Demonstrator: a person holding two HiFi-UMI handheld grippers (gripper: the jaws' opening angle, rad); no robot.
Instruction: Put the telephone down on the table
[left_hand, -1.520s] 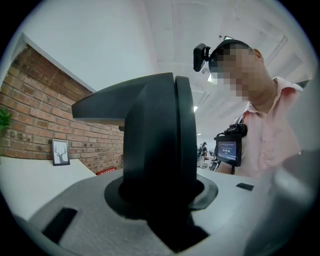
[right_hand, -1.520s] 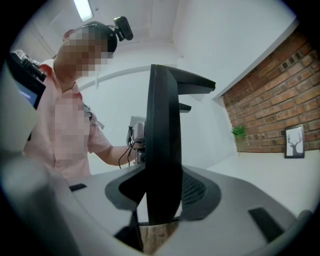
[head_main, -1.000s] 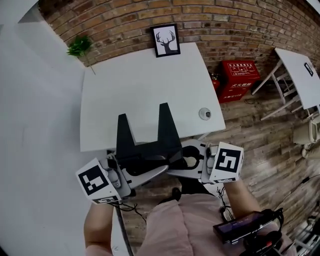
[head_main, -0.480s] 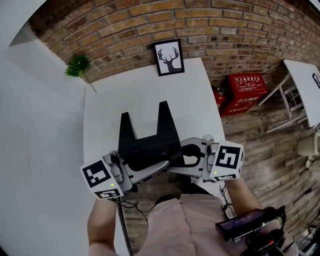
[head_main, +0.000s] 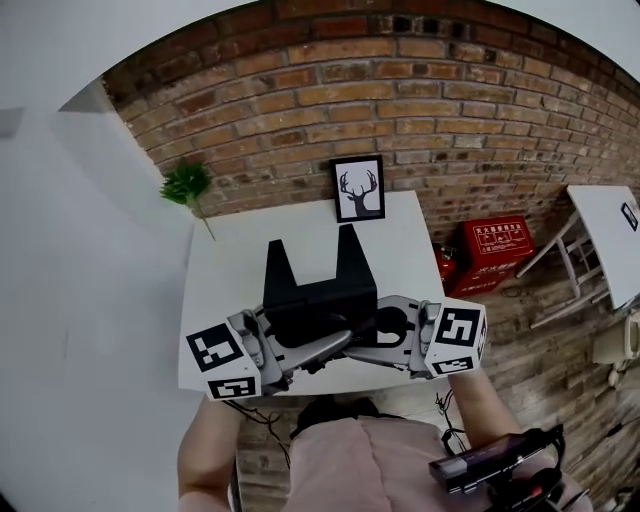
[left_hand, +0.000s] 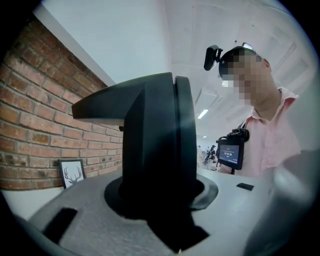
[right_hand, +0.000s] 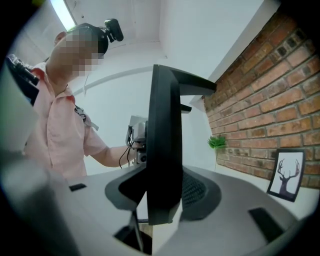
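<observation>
The black telephone (head_main: 318, 288), a dark body with two prongs pointing toward the wall, hangs over the near part of the white table (head_main: 235, 255). My left gripper (head_main: 305, 348) is shut on its left side and my right gripper (head_main: 372, 335) on its right side. In the left gripper view the telephone (left_hand: 156, 150) fills the middle, clamped between the grey jaws of the left gripper (left_hand: 160, 202). In the right gripper view the telephone (right_hand: 163, 150) stands edge-on, pinched in the right gripper (right_hand: 159, 200). Whether its underside touches the table is hidden.
A framed deer picture (head_main: 360, 188) leans on the brick wall at the table's far edge, and a small green plant (head_main: 187, 183) stands at the far left corner. A red box (head_main: 497, 250) sits on the floor to the right, beside another white table (head_main: 608, 232).
Both grippers have carried the telephone forward, from before the table's near edge to over its near part. The table and wall now sit closer and higher in the head view.
</observation>
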